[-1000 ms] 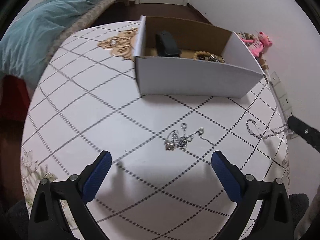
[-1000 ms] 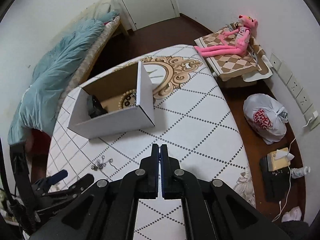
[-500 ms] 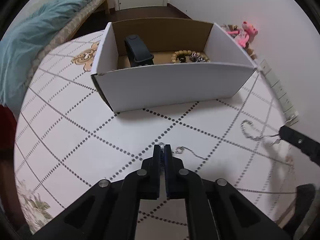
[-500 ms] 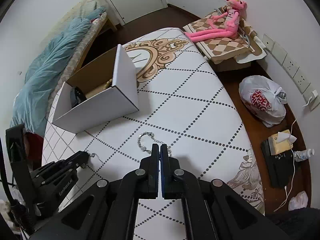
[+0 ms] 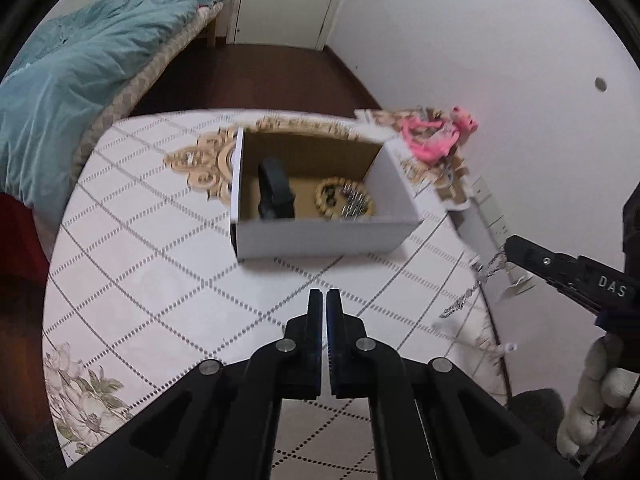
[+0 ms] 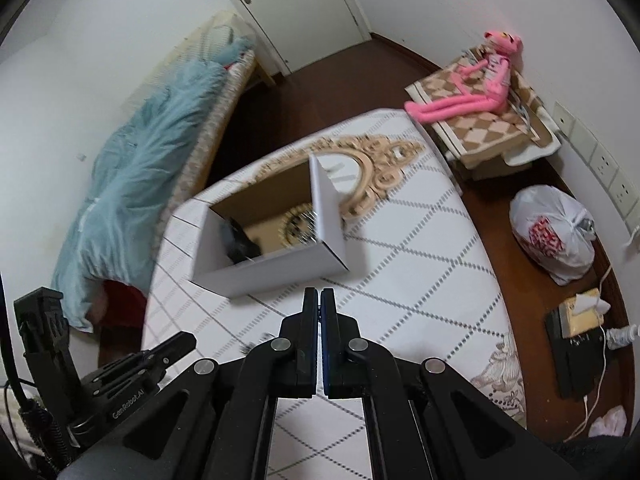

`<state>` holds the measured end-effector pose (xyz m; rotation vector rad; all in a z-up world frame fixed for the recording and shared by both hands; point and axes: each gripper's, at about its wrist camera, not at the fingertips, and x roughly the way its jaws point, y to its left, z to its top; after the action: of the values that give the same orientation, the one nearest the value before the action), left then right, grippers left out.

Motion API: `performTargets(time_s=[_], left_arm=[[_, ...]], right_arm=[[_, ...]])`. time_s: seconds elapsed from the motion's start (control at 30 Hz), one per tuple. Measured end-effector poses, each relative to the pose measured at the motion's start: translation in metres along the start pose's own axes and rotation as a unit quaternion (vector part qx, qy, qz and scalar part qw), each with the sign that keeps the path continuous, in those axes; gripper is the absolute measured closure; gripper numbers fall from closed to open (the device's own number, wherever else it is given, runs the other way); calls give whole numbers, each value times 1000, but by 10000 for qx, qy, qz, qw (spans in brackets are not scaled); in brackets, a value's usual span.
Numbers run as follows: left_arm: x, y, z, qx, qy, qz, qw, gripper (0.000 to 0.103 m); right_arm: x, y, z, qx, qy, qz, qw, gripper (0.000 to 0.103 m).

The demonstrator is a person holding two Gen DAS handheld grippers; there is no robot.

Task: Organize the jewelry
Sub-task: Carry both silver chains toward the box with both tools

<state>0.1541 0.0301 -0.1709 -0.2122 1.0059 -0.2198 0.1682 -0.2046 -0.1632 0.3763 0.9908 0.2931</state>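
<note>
An open white cardboard box [image 5: 320, 236] stands on the patterned table [image 5: 140, 280]; it also shows in the right wrist view [image 6: 280, 268]. Inside lie a black case [image 5: 274, 196] and a beaded bracelet with silver jewelry [image 5: 344, 200]. My left gripper [image 5: 324, 296] is shut and raised above the table in front of the box; whatever it pinches is hidden. My right gripper [image 6: 319, 296] is shut on a silver chain [image 5: 476, 280] that hangs from its tip [image 5: 510, 248] at the right of the left wrist view.
A bed with a teal duvet [image 5: 80, 72] lies left of the table. A pink plush toy [image 6: 476, 84] sits on a checkered cushion at the far right. A plastic bag [image 6: 556, 236] and a black device [image 6: 576, 340] lie on the floor by the wall sockets.
My left gripper closed over the chain on the table and lifted; that chain no longer shows on the table. My right gripper rose with the silver chain. Both moved toward the box.
</note>
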Motion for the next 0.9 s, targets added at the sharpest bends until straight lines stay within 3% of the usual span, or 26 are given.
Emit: performTargets(time_s=[0.17,0.27,0.3,0.37,0.4,0.43,0.7,0.8,0.87,0.9], left_arm=[[-17,2,20,1,-143,-277,9995,102],[-4,8,20,-117,78,-73,9999,94],[4,10,17,-168,194,23,9997,84],[17,14,8,-207,299,151,9992,49],[27,17,3,-213,364,276,9987,22],[35,19,-3,-231,411,341,9983,20],[91,17,-36,43,932,887,9917,20],[103,9,-43,353,885,1125,9891,21],[106,2,-46,614,814,1281,9865,29],[105,-2,-46,721,714,1215,9874,53]], right_arm=[[-13,20,20,-239,-167,81,9995,102],[-11,26,26,-325,-207,59,9992,102],[-7,26,26,-327,-171,42,9993,102],[2,23,23,-323,-94,-9,9994,102],[10,20,19,-307,-7,-53,9995,102],[16,17,15,-285,62,-81,9995,102],[62,-24,-31,-10,623,-510,9968,102],[70,-36,-44,137,713,-582,9957,102],[73,-42,-49,204,745,-619,9951,102],[74,-43,-51,228,757,-624,9949,102]])
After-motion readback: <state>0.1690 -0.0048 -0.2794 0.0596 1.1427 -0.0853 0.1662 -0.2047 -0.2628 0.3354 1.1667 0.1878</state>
